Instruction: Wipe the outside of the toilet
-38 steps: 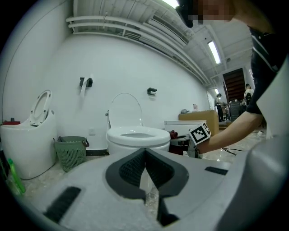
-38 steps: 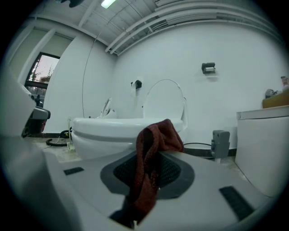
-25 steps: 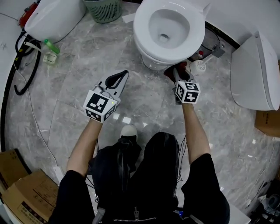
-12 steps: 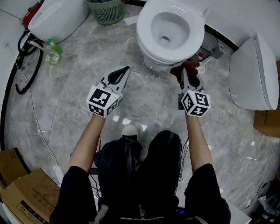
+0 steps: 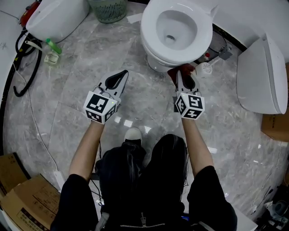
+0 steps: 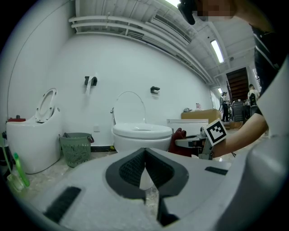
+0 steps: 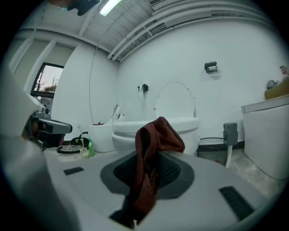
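right tongs [image 5: 179, 77] clamp red cloth [image 7: 156, 135], beside toilet [image 5: 151, 45]

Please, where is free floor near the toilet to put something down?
Free: grey marble floor between green mesh basket, white toilet bowl and left gripper. Crowded: right of the bowl, where the right gripper holds a dark red cloth beside a white brush.

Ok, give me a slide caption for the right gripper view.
Right gripper, shut on a dark red cloth, faces the white toilet.
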The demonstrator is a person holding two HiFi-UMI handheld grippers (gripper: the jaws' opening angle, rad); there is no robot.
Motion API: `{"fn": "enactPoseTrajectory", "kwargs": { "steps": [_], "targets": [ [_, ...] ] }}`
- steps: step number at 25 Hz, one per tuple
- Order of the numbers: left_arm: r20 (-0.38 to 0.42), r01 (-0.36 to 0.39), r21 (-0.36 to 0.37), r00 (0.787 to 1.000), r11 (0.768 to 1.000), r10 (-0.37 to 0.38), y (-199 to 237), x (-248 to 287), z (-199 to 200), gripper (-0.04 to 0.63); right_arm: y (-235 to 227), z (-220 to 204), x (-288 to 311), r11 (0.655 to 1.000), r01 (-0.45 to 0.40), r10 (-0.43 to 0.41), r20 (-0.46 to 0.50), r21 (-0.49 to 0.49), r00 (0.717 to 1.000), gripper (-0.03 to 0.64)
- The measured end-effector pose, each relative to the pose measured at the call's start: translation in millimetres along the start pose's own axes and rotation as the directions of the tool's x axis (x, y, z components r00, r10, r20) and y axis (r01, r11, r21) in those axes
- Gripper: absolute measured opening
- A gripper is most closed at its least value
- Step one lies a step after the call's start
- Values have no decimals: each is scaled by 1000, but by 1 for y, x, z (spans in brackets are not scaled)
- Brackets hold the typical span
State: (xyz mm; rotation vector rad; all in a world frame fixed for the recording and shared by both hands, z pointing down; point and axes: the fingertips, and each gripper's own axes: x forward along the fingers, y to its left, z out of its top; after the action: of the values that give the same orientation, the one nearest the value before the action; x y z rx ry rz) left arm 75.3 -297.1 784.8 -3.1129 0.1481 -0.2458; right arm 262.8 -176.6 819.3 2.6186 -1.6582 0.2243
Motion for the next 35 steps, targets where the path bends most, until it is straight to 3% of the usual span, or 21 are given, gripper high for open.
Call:
{"fn": "enactPoseTrajectory", "kwargs": {
  "steps": [12, 18, 20, 23, 27, 35],
  "targets": [
    [-40, -21, -7, 999, 1000, 21, 7, -14, -18, 0, -15, -82, 48, 999, 32, -26, -187, 31, 982, 74],
    [-49, -39, 9, 998, 999, 40, 8, -29, -17, 1, 3, -108, 57, 994, -39, 67, -283, 103, 957, 74],
    [-48, -48, 14, 998, 999, 49, 10, -36, -16, 2, 18, -97, 40, 994, -55, 76, -241, 94, 967, 74],
    [-44, -60, 18, 997, 998, 61, 14, -45, -15, 0, 44, -55, 1, 995, -75, 81, -101, 65, 992, 74],
    [-44, -69, 17, 997, 997, 69, 18, -51, -19, 2, 72, 1, -23, 997, -82, 82, 46, 4, 996, 74],
    [-28, -69, 10, 997, 998, 69, 24, -49, -23, 2, 99, 11, 26, 996, -66, 69, 47, -68, 997, 74]
  ]
}}
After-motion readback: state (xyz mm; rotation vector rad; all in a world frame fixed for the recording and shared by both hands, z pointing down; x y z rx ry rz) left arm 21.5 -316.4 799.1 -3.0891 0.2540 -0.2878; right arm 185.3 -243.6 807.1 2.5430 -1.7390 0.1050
